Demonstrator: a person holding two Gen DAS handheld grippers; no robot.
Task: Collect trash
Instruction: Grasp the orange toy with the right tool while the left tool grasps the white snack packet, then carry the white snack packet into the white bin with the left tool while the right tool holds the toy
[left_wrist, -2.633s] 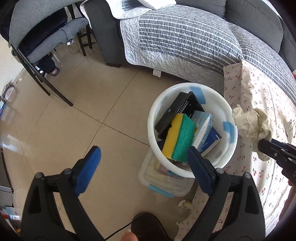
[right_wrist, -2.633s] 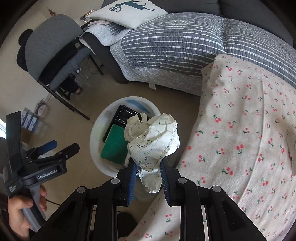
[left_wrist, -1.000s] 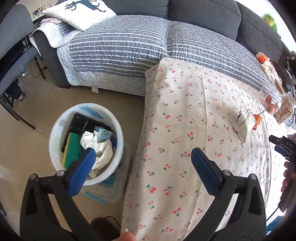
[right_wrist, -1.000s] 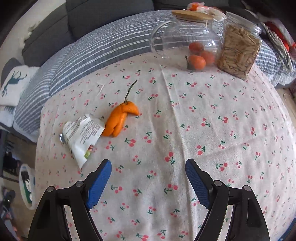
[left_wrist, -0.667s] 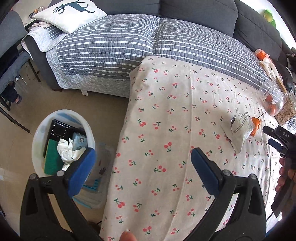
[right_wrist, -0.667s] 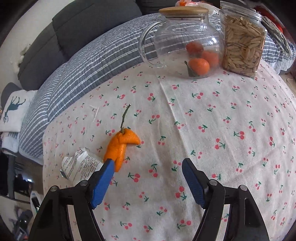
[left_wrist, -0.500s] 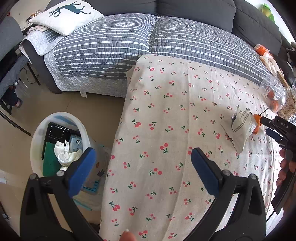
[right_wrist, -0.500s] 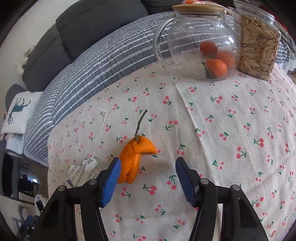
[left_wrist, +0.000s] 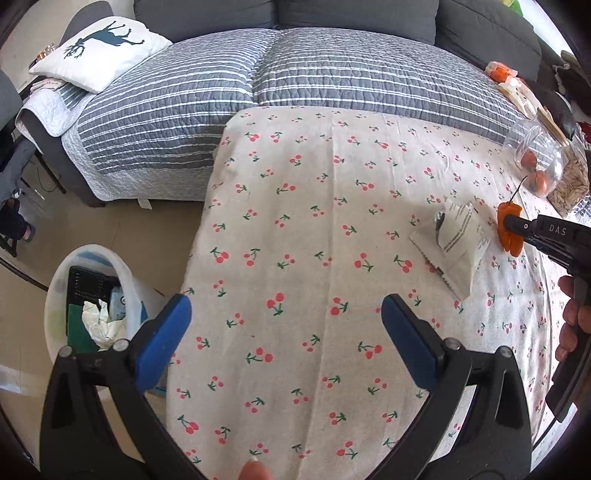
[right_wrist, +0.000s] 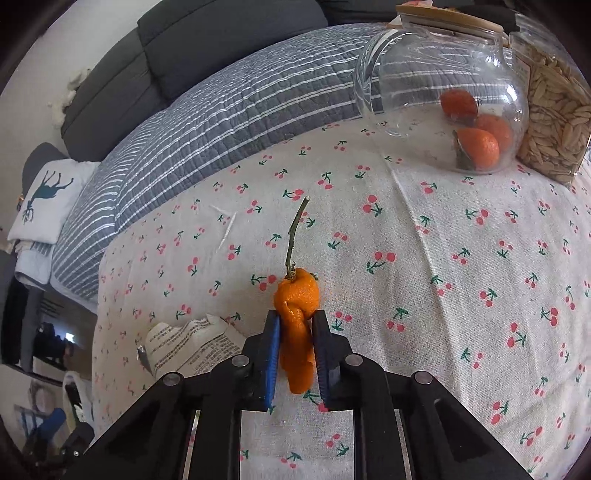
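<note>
Right wrist view: the right claw (right_wrist: 294, 350) has just been closing and its blue pads now pinch the orange peel (right_wrist: 297, 306), which lies on the cherry-print desk (right_wrist: 461, 295); the peel's lower end is partly hidden between the pads, its stem pointing away. Just left of the peel lies a torn wrapper (right_wrist: 188, 347), its near edge cut off by the claw. Beyond the peel, near the desk's far edge, stand a glass jar (right_wrist: 443, 96) and a seed container (right_wrist: 554, 122), well apart from it. Left wrist view: the left claw (left_wrist: 284, 332) hangs with jaws spread wide over bare cloth. A white bin (left_wrist: 59, 284), partly hidden behind one finger, stands on the floor beside the desk's left edge.
</note>
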